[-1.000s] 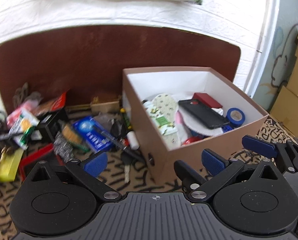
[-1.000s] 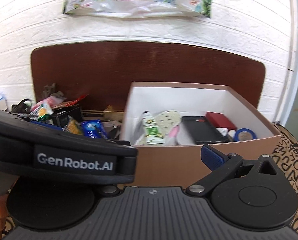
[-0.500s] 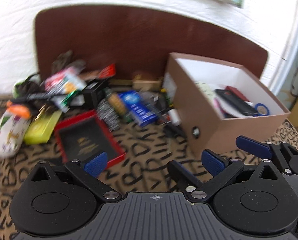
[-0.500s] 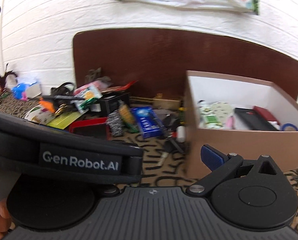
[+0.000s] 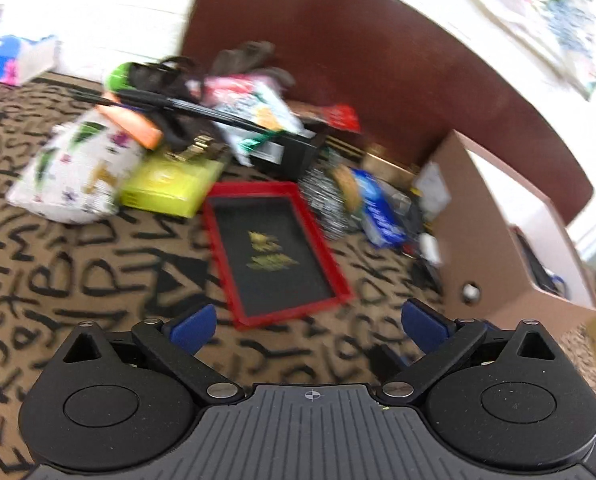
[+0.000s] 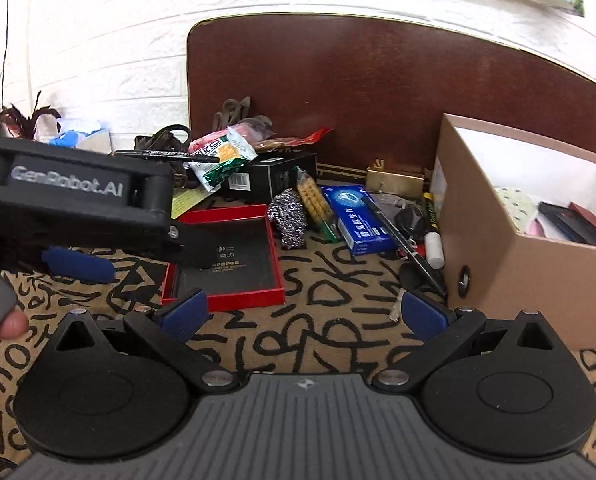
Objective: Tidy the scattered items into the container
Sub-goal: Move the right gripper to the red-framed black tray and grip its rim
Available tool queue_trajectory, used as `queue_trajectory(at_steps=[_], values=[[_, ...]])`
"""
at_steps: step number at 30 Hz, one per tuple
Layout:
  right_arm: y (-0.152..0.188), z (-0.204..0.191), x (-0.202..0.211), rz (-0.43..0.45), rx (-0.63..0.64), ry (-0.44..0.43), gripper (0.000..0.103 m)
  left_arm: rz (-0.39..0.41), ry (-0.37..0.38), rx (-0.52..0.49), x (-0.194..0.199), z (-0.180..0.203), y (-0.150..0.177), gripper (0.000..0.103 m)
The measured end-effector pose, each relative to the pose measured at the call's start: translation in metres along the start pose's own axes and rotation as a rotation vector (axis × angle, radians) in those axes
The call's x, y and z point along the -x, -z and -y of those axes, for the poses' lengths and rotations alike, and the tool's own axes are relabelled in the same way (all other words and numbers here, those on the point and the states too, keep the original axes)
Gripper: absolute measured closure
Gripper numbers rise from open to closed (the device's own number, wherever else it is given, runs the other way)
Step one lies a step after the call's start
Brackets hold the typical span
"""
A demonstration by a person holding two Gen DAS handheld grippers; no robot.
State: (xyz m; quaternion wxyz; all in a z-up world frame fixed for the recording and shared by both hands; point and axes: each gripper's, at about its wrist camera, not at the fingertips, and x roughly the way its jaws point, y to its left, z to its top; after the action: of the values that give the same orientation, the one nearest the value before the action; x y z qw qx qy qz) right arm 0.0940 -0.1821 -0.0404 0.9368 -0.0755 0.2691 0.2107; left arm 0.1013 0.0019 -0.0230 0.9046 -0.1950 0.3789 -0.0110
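A brown cardboard box stands at the right and holds a black phone, a red case and other items; it also shows in the left wrist view. Scattered items lie left of it: a red-rimmed black tray, a blue packet, a black box, a snack bag, a yellow-green box and a floral pouch. My left gripper is open and empty, just in front of the tray. My right gripper is open and empty, near the tray's front edge.
The patterned letter-print cloth covers the surface. A dark brown board leans on the white brick wall behind the pile. A black marker lies on the pile. The left gripper's body crosses the left side of the right wrist view.
Both grippers have swung left, away from the box and toward the scattered pile. The red tray now lies straight ahead of both. Both stay open and empty.
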Motion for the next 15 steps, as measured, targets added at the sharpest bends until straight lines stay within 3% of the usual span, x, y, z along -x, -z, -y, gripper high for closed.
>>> queue_trajectory(at_steps=[6,10,15], values=[[-0.006,0.004,-0.023,-0.001,-0.052,0.018,0.018,-0.027,-0.109,-0.014,-0.026,-0.022,-0.007,0.016],[-0.009,0.003,-0.043,-0.019,-0.051,0.011,0.030,-0.077,-0.114,-0.006,-0.046,-0.031,-0.010,0.024],[-0.012,0.001,-0.067,-0.049,-0.057,-0.018,0.044,-0.068,-0.123,-0.044,-0.056,-0.030,-0.014,0.033]])
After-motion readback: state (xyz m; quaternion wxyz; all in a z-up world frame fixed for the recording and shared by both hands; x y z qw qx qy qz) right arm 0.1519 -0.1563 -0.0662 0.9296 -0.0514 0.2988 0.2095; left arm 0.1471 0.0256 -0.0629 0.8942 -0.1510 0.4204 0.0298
